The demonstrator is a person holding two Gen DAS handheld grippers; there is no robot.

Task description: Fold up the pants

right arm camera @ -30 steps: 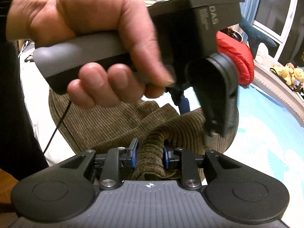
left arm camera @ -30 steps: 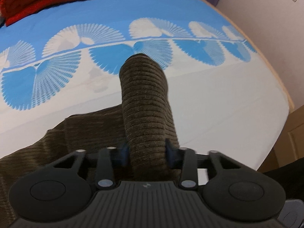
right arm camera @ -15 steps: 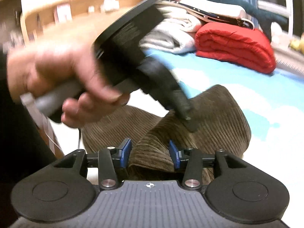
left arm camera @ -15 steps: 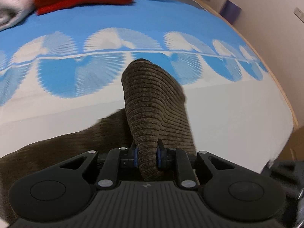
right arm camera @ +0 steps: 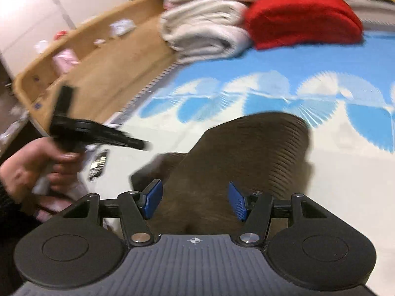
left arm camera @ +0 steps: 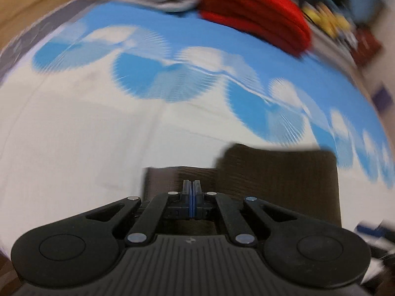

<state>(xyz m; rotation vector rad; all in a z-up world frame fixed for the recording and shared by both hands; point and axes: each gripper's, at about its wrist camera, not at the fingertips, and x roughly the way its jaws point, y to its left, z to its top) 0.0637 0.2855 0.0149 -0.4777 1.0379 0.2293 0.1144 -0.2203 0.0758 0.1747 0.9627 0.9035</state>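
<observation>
Brown corduroy pants [left arm camera: 276, 172] lie folded on the white part of the bed sheet [left arm camera: 74, 135]. My left gripper [left arm camera: 192, 190] is shut, its blue pads pressed together with no cloth between them, just over the near edge of the pants. In the right wrist view a hand holds that left gripper [right arm camera: 138, 145] off to the left of the pants [right arm camera: 246, 148]. My right gripper [right arm camera: 195, 197] has its jaws opening. A hump of corduroy sits between the blue pads [right arm camera: 154, 197], which stand clear of it.
A folded red blanket [right arm camera: 303, 17] and rolled white towels [right arm camera: 205, 27] lie at the far end of the blue fan-patterned sheet [right arm camera: 271, 56]. A wooden bed surround [right arm camera: 98, 69] runs along the left, with small items on its ledge.
The left gripper let go of the corduroy fold, shut empty and swung away to the left. The right jaws spread off the cloth, and the raised fold dropped onto the bed.
</observation>
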